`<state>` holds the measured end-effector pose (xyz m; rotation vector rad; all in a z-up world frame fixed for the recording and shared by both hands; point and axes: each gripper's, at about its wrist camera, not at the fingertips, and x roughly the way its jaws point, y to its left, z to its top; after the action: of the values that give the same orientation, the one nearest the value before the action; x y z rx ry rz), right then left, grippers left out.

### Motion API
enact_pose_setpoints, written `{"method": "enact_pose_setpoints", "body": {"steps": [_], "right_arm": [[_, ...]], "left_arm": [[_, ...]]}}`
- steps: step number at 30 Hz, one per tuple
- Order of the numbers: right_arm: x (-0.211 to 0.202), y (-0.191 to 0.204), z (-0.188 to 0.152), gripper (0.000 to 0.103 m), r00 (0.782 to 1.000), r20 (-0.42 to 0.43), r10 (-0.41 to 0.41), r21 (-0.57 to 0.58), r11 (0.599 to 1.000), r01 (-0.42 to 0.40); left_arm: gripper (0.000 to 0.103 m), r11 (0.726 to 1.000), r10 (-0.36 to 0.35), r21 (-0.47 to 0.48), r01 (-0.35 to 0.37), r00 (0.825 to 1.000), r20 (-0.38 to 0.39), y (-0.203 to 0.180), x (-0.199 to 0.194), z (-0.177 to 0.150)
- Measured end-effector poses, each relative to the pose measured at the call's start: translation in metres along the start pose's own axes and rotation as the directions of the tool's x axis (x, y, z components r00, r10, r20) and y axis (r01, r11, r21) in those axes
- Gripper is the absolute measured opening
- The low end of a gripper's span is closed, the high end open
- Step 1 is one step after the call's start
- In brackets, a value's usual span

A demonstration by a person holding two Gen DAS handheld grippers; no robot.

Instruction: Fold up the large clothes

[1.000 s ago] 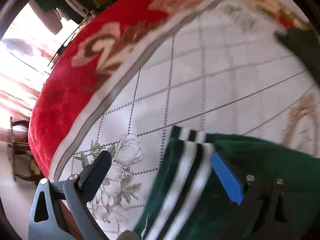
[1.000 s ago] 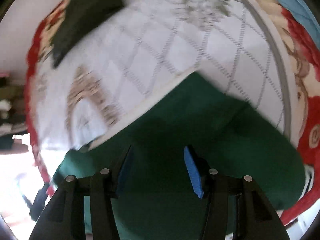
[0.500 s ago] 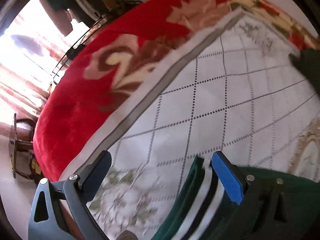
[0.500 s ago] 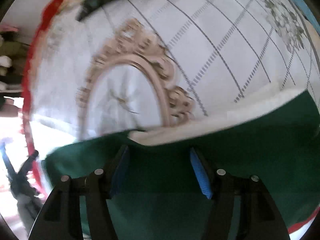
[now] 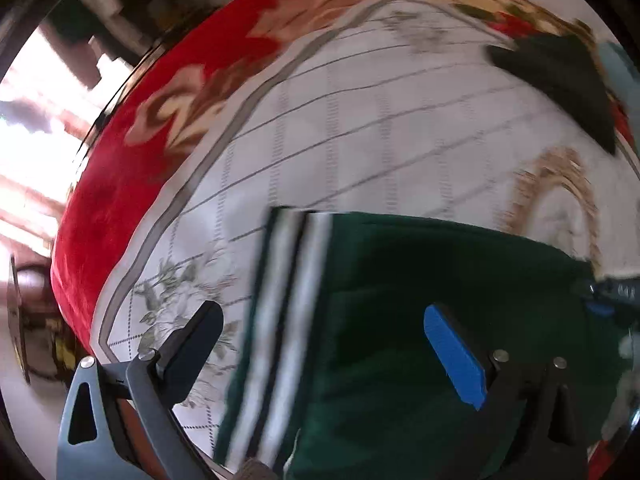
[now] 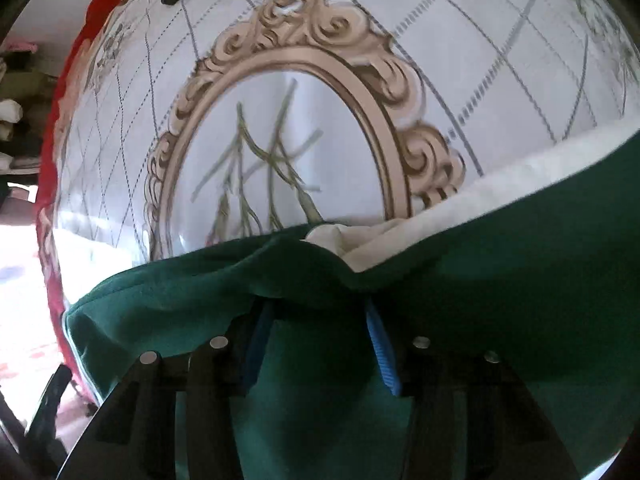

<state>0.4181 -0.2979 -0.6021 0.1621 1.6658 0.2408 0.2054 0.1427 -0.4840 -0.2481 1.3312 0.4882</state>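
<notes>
The left claw stands spread wide, its dark finger over the white sheet and its blue-padded finger over the green garment, pinching nothing; the garment's striped white-and-dark band runs between the two fingers, smeared by motion blur; the right claw has its blue pads apart with green cloth draped over the fingertips, so the tips are hidden and whether any fold is caught there cannot be told; the garment lies on the bed along the near edge of both views, its lower part cut off by the frame; a strip of white lining shows at its upper fold; beyond it the sheet spreads out with a grey lattice and an ornate beige oval frame; a red floral blanket lies under the sheet at its border; a dark folded item sits at the far corner, too blurred to identify; the room beyond the bed is overexposed.
</notes>
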Motion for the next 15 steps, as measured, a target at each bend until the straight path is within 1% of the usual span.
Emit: {"method": "enact_pose_setpoints", "body": {"steps": [1, 2, 3, 5, 6, 7, 8, 9, 11, 12, 13, 14, 15], "right_arm": [[-0.006, -0.003, -0.003, 0.051, 1.000, -0.004, 0.024, 0.003, 1.000, -0.024], [-0.017, -0.010, -0.008, 0.051, 0.997, -0.005, 0.075, 0.023, 0.997, -0.075], [-0.034, -0.024, -0.017, 0.051, 0.990, 0.010, 0.139, 0.056, 0.989, -0.139], [-0.069, -0.058, -0.036, 0.051, 0.981, 0.054, 0.188, 0.118, 0.974, -0.193], [-0.085, -0.074, -0.045, 0.051, 0.980, 0.079, 0.183, 0.140, 0.971, -0.192], [-0.109, -0.103, -0.058, 0.051, 0.983, 0.119, 0.139, 0.175, 0.972, -0.159], [-0.124, -0.122, -0.067, 0.051, 0.986, 0.135, 0.101, 0.205, 0.970, -0.127], [-0.145, -0.154, -0.082, 0.051, 0.985, 0.162, 0.058, 0.259, 0.961, -0.100], [-0.171, -0.206, -0.110, 0.051, 0.981, 0.195, 0.019, 0.345, 0.935, -0.086], [-0.182, -0.244, -0.130, 0.053, 0.980, 0.200, -0.011, 0.425, 0.902, -0.077], [-0.186, -0.279, -0.149, 0.053, 0.978, 0.210, -0.011, 0.503, 0.859, -0.098], [-0.186, -0.306, -0.163, 0.053, 0.978, 0.210, -0.003, 0.565, 0.817, -0.119], [-0.182, -0.337, -0.180, 0.054, 0.976, 0.215, 0.030, 0.641, 0.749, -0.165]], "left_arm": [[0.103, 1.000, -0.008, 0.024, 0.008, 1.000, 0.009, -0.011, -0.007, -0.003], [0.103, 0.998, -0.025, 0.057, 0.024, 1.000, 0.014, -0.027, -0.012, -0.008], [0.103, 0.997, -0.032, 0.077, 0.031, 0.999, 0.011, -0.035, -0.014, -0.010], [0.103, 0.988, -0.050, 0.144, 0.050, 0.999, -0.006, -0.067, -0.012, -0.019], [0.103, 0.984, -0.055, 0.168, 0.058, 0.998, -0.020, -0.081, -0.009, -0.022], [0.103, 0.981, -0.059, 0.182, 0.063, 0.998, -0.029, -0.090, -0.006, -0.024], [0.103, 0.978, -0.064, 0.199, 0.069, 0.997, -0.034, -0.102, -0.002, -0.027], [0.103, 0.974, -0.059, 0.218, 0.066, 0.998, -0.037, -0.118, 0.005, -0.030], [0.103, 0.968, -0.055, 0.243, 0.066, 0.997, -0.052, -0.133, 0.016, -0.034], [0.103, 0.964, -0.041, 0.261, 0.056, 0.997, -0.061, -0.144, 0.026, -0.038], [0.103, 0.961, -0.028, 0.274, 0.048, 0.997, -0.074, -0.150, 0.032, -0.041], [0.103, 0.958, -0.021, 0.285, 0.046, 0.996, -0.089, -0.155, 0.038, -0.044], [0.103, 0.956, -0.007, 0.291, 0.037, 0.995, -0.103, -0.160, 0.047, -0.048]]}}
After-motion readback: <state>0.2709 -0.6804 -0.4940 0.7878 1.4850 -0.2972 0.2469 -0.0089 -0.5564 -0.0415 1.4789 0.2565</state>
